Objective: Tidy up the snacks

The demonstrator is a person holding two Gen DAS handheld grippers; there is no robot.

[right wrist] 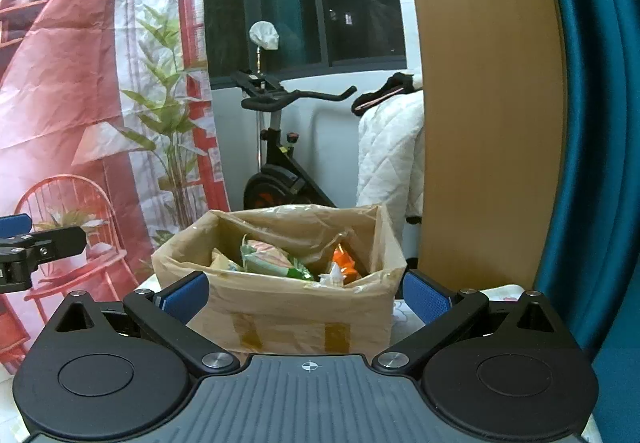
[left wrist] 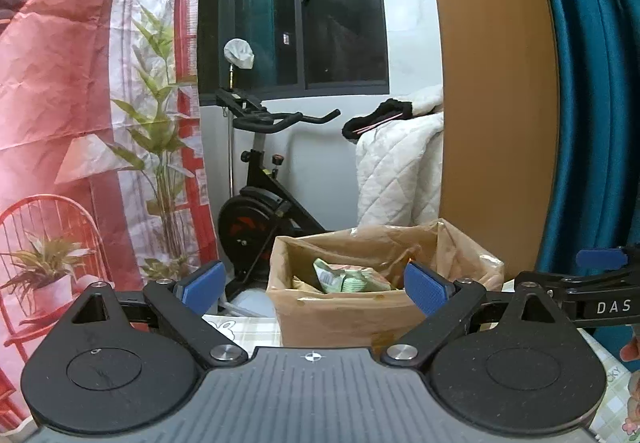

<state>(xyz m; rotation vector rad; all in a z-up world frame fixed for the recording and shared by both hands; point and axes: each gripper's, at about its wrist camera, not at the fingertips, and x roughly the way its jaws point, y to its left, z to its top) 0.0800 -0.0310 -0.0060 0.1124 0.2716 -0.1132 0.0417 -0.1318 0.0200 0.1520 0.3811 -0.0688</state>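
A brown cardboard box [right wrist: 280, 319] stands on the table, its open top wrapped with clear tape. Inside lie a green-and-white snack packet [right wrist: 266, 261], an orange packet [right wrist: 344, 263] and a yellowish one [right wrist: 222, 263]. The box [left wrist: 344, 315] with the green packet [left wrist: 344, 277] also shows in the left wrist view. My left gripper [left wrist: 314, 289] is open and empty, just in front of the box. My right gripper [right wrist: 306, 299] is open and empty, its blue pads level with the box's front wall. The right gripper's arm [left wrist: 600, 283] shows at the left view's right edge.
The table has a checked cloth [left wrist: 248, 331]. Behind it stand an exercise bike [left wrist: 260, 203], a red printed backdrop [left wrist: 80, 123], a white quilt [left wrist: 400, 171], a wooden panel [left wrist: 492, 83] and a teal curtain [left wrist: 600, 83].
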